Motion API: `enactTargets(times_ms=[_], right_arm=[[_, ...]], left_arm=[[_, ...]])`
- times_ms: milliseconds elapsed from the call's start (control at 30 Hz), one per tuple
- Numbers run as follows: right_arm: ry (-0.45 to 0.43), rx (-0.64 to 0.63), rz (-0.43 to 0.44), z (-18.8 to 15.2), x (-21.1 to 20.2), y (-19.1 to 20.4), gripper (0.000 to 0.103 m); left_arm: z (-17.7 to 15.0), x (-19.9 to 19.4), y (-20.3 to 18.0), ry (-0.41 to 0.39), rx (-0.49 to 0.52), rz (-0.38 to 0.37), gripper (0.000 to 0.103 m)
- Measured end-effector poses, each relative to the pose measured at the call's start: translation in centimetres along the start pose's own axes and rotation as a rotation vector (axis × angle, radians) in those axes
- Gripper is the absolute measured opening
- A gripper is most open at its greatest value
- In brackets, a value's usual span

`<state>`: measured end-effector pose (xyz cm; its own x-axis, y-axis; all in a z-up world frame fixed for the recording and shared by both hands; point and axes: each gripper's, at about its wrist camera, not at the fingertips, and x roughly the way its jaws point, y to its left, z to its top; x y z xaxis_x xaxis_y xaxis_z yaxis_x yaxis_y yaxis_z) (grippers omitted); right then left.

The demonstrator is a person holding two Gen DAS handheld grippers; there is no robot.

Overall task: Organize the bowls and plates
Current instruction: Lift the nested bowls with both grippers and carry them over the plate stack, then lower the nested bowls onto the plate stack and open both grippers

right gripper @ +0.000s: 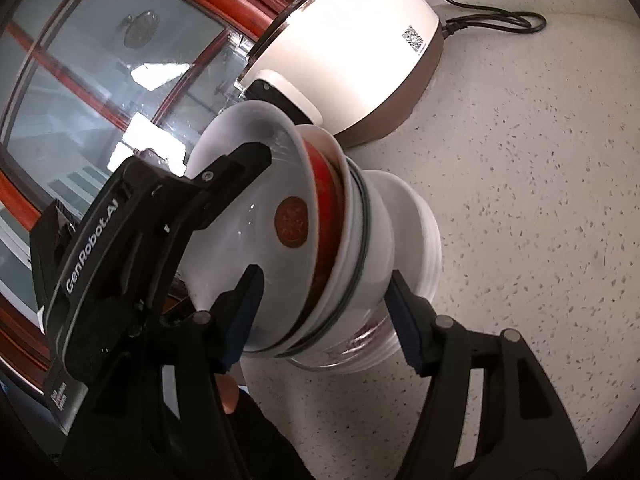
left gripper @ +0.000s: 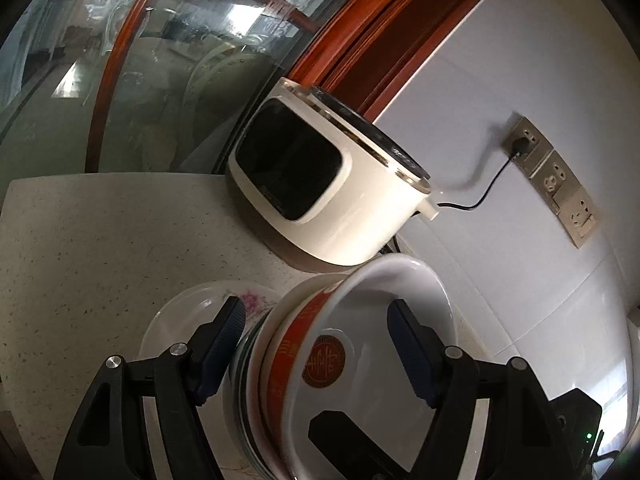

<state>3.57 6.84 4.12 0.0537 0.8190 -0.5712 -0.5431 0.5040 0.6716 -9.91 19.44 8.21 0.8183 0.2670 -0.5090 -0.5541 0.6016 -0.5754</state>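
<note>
A stack of nested bowls (left gripper: 360,360) stands on stacked plates (left gripper: 188,316) on the speckled counter. The top bowl is white inside with a red round emblem (left gripper: 324,364) and a red band outside. My left gripper (left gripper: 316,320) is open, its fingers either side of the bowl rims. In the right wrist view the same bowl stack (right gripper: 320,248) sits on white plates (right gripper: 424,240). My right gripper (right gripper: 324,292) is open and straddles the stack. The left gripper (right gripper: 240,172) shows there at the top bowl's rim.
A cream rice cooker (left gripper: 332,184) stands just behind the stack, its black cord (left gripper: 480,196) running to a wall socket (left gripper: 524,144). A glass door with a red-brown wooden frame (right gripper: 248,16) is at the counter's left. Bare counter (right gripper: 540,200) lies to the right.
</note>
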Motion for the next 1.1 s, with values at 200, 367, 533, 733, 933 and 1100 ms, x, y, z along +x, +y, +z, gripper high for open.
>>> enactTargets(times_ms=[200, 367, 533, 733, 933, 1100], right_arm=[[-0.005, -0.15, -0.085, -0.6, 0.4, 2.5, 0.078], [-0.038, -0.186, -0.19, -0.3, -0.6, 2.9, 0.078], [-0.036, -0.179, -0.174, 0.2, -1.5, 2.6, 0.08], [-0.036, -0.144, -0.145, -0.2, -1.3, 1.8, 0.07], [-0.047, -0.104, -0.036, -0.4, -1.0, 1.8, 0.062], [-0.059, -0.109, 0.0, -0.4, -0.3, 1.6, 0.066]], left_arm=[[0.4, -0.4, 0.9, -0.032, -0.056, 0.018, 0.077], [1.0, -1.4, 1.4, -0.088, -0.096, -0.004, 0.078], [0.8, -0.4, 0.2, -0.028, -0.043, -0.014, 0.078], [0.7, -0.5, 0.7, -0.03, -0.054, -0.021, 0.079], [0.6, -0.9, 0.1, -0.06, -0.041, -0.009, 0.084], [0.9, -1.4, 0.8, -0.095, -0.074, 0.004, 0.089]])
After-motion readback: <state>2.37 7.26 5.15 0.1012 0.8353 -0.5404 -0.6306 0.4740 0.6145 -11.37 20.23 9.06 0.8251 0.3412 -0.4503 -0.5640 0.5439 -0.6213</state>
